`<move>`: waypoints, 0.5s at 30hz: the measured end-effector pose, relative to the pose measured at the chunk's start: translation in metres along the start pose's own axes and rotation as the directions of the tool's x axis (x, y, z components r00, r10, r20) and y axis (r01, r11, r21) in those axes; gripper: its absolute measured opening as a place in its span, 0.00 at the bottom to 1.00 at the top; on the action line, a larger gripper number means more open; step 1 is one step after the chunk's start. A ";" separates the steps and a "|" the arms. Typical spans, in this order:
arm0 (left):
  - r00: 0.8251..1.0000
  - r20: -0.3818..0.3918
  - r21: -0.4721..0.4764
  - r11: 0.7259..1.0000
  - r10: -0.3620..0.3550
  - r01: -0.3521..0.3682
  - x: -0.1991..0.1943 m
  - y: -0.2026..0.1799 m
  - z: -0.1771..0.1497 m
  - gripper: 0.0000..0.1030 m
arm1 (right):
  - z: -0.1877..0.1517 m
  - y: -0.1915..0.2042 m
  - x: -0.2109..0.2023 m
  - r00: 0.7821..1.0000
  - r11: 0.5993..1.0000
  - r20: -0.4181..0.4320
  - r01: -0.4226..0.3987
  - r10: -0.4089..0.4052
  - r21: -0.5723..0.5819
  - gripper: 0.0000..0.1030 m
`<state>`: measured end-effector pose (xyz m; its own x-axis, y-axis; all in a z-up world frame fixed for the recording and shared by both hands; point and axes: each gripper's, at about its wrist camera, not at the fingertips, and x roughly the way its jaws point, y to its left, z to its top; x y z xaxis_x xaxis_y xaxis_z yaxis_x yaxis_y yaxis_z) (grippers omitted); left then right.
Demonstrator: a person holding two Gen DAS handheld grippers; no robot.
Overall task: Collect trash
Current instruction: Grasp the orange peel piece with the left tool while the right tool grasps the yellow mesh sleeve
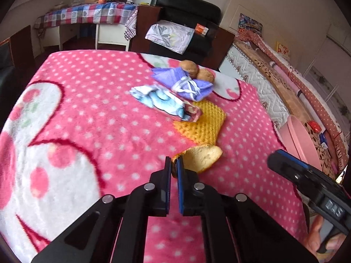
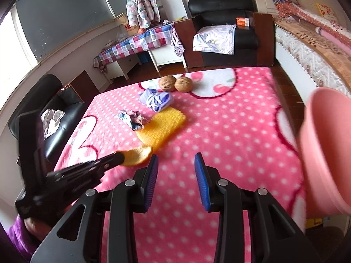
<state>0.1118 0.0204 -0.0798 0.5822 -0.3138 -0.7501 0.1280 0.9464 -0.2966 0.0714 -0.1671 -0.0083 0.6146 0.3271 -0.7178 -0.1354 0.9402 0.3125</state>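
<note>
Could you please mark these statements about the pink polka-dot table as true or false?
1. The left hand-held gripper is shut on the orange peel. True.
2. The right hand-held gripper grips the yellow foam net. False: its jaws stand apart over bare blanket, holding nothing.
3. Two walnuts sit side by side near the far edge. True.
4. The pink tub stands in the middle of the table. False: it is at the right edge of the right wrist view, beside the table.
5. The purple wrapper lies on top of the walnuts. False: it lies on the blanket in front of them.
</note>
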 end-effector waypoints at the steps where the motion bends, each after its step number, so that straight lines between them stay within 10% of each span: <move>1: 1.000 0.017 -0.010 1.000 0.009 -0.009 -0.006 0.006 0.001 0.04 | 0.003 0.003 0.007 1.000 1.000 -0.009 -0.005 0.005 0.009 0.34; 15: 0.998 0.050 -0.099 0.995 0.036 -0.031 -0.031 0.055 -0.004 0.04 | 0.024 0.035 0.086 0.995 0.998 -0.083 0.053 -0.051 0.018 0.34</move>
<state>0.0976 0.0823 -0.0750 0.6256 -0.2749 -0.7301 0.0298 0.9436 -0.3297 0.1381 -0.1086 -0.0443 0.5540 0.2855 -0.7820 -0.0885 0.9542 0.2857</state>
